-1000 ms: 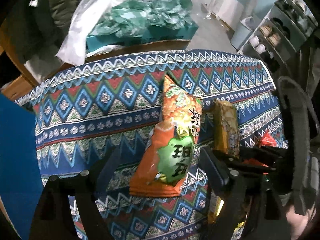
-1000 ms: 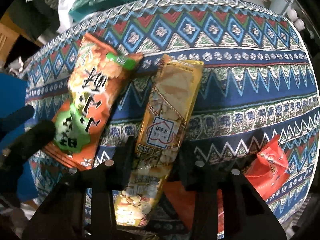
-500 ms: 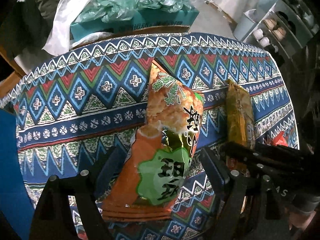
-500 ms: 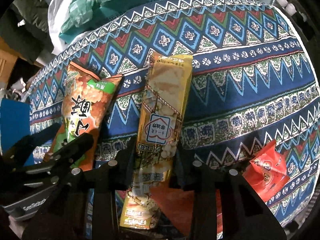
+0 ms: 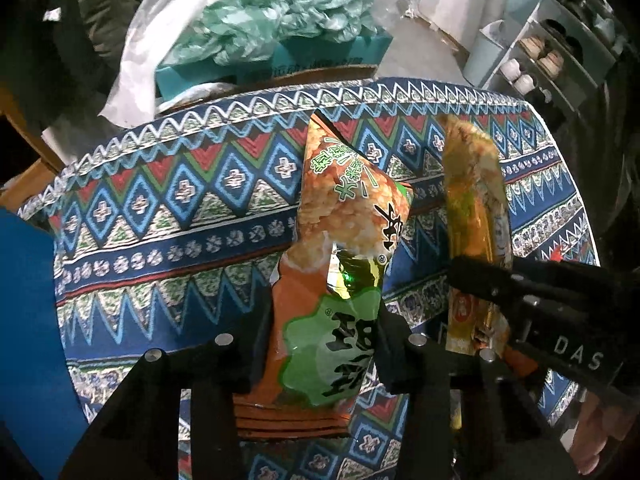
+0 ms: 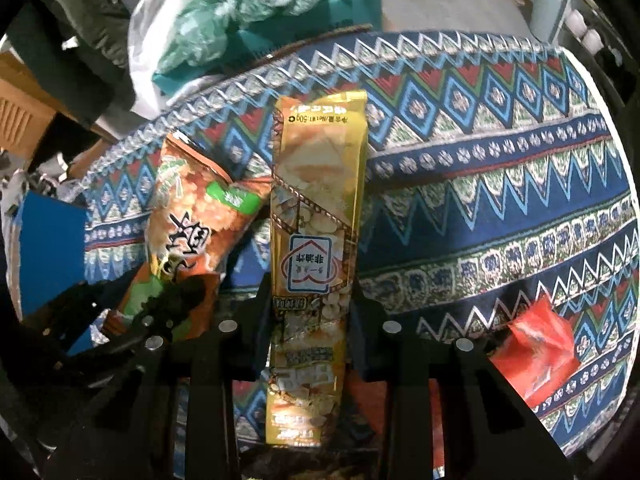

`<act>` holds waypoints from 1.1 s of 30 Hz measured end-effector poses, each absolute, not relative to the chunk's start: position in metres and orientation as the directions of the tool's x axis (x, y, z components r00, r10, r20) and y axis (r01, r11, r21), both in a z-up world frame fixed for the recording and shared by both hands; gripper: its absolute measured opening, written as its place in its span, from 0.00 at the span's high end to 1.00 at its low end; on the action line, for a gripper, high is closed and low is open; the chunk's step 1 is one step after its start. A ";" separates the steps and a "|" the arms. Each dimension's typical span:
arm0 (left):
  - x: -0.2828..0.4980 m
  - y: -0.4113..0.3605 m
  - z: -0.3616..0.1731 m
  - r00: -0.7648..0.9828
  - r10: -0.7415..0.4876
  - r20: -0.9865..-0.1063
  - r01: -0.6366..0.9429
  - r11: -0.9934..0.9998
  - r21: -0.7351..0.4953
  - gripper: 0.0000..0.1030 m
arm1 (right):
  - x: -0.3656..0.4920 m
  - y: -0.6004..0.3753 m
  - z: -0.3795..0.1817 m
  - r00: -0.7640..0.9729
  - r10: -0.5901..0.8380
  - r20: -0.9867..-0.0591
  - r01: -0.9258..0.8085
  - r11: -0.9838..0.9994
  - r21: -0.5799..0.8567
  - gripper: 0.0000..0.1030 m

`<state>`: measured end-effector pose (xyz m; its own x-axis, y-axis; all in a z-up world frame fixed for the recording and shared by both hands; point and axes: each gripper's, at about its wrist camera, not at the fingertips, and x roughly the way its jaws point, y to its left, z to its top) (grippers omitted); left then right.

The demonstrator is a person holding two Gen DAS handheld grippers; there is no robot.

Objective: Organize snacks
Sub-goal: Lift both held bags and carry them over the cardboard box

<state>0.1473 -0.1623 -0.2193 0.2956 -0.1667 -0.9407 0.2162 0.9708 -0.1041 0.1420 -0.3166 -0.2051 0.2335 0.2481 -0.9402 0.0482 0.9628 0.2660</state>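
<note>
My left gripper (image 5: 324, 344) is shut on an orange and green snack bag (image 5: 340, 264) and holds it above the patterned tablecloth (image 5: 180, 216). My right gripper (image 6: 310, 328) is shut on a long yellow cracker packet (image 6: 316, 240) and holds it upright beside the orange bag (image 6: 188, 220). The yellow packet (image 5: 474, 216) and the right gripper's black fingers (image 5: 492, 280) show at the right of the left wrist view. The left gripper's fingers (image 6: 160, 304) show at the lower left of the right wrist view.
A small red snack packet (image 6: 540, 344) lies on the tablecloth (image 6: 500, 184) at the right. Behind the table stand a teal box with crumpled green plastic (image 5: 272, 28) and a white bag (image 5: 160, 32). A blue surface (image 5: 28, 320) is at the left. Shelves (image 5: 560, 48) stand far right.
Both grippers have closed on their packets and lifted them. The orange bag and the yellow packet now stand raised and closer together; the jaws were wider apart before.
</note>
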 end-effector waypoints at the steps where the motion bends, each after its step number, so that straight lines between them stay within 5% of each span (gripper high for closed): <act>1: 0.146 -0.158 -0.217 0.304 -0.165 -0.938 0.210 0.972 -0.103 0.58 | 0.141 -0.314 -0.202 0.242 0.245 -0.939 0.043 0.964 0.262 0.70; 33: 0.085 -0.031 -0.086 0.555 -0.113 -0.824 -0.012 0.990 -0.144 0.58 | 0.128 -0.203 -0.096 0.387 0.343 -0.856 -0.213 0.936 0.279 0.70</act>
<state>0.0853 -0.0305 -0.0864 0.5554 -0.1128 -0.8239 -0.0120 0.9896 -0.1436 0.1285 -0.2025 -0.0962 0.3872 0.3431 -0.8558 -0.2128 0.9364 0.2791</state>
